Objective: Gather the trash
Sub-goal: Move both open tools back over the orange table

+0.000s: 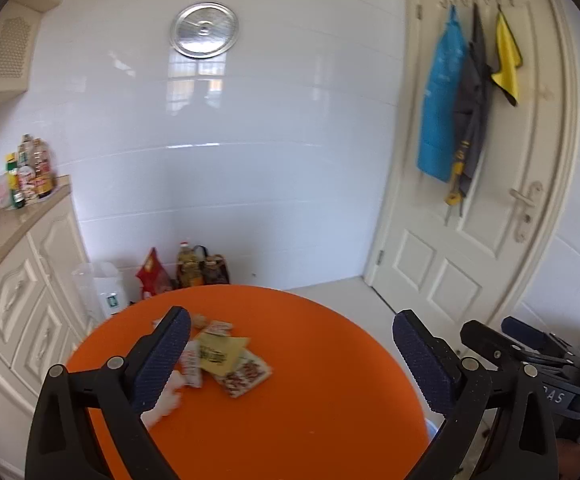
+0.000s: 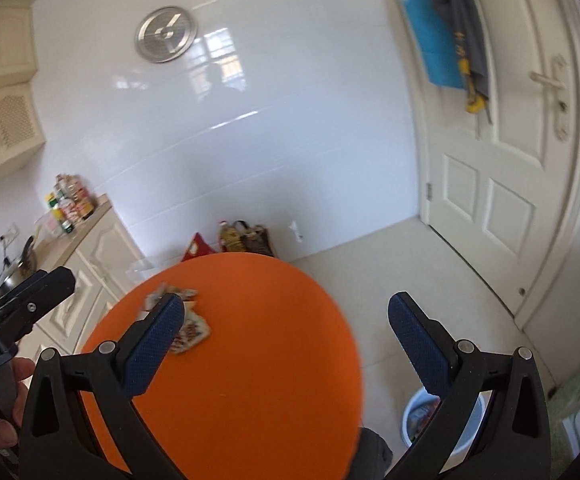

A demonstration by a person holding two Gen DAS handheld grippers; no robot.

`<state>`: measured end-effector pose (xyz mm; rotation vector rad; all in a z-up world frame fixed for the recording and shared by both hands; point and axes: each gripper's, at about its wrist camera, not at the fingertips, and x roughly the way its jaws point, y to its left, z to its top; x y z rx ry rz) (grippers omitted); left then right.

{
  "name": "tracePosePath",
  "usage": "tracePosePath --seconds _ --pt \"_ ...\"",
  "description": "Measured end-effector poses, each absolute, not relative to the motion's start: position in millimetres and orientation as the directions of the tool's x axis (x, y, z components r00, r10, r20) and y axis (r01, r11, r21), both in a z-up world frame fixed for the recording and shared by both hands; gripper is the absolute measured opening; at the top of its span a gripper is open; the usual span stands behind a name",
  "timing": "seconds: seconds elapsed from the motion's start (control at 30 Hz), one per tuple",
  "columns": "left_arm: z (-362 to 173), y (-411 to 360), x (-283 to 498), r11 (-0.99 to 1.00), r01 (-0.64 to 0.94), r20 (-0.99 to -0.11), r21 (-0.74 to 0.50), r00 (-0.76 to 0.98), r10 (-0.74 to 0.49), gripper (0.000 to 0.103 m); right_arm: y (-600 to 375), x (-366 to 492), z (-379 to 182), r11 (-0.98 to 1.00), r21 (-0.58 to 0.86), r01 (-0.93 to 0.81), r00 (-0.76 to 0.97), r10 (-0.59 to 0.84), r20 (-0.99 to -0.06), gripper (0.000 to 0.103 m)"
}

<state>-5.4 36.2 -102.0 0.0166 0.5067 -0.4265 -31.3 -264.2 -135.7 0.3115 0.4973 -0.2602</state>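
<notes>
A small heap of snack wrappers (image 1: 226, 358) lies on the left part of a round orange table (image 1: 309, 400), with a crumpled white tissue (image 1: 168, 396) beside it. My left gripper (image 1: 291, 314) hovers above the table, open and empty, with the heap beside its left finger. In the right wrist view the same wrappers (image 2: 188, 330) show partly behind the left finger. My right gripper (image 2: 286, 300) is also open with nothing in it, above the table's right side. A pale blue bin (image 2: 419, 420) with some trash in it stands on the floor to the right of the table (image 2: 250, 360).
Cream cabinets (image 1: 22, 300) with bottles (image 1: 30, 172) on the counter line the left wall. Bags and an oil bottle (image 1: 190, 268) sit on the floor by the tiled wall. A white door (image 1: 489, 200) with hanging cloths is at the right. The other gripper (image 1: 529, 356) sits at the right edge.
</notes>
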Motion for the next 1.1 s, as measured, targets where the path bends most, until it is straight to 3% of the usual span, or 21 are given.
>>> tracePosePath --seconds 0.57,1.1 --pt "-107.0 109.7 -88.8 0.984 0.147 -0.437 -0.103 0.882 -0.178 0.102 -128.5 14.5 -107.8 0.994 0.066 0.082 0.895 -0.045 -0.443 0.103" --pt "-131.1 137.6 -70.6 0.992 0.082 -0.54 -0.095 0.833 -0.121 0.102 -104.1 30.9 -138.3 0.998 0.037 0.049 0.858 -0.023 -0.513 0.103"
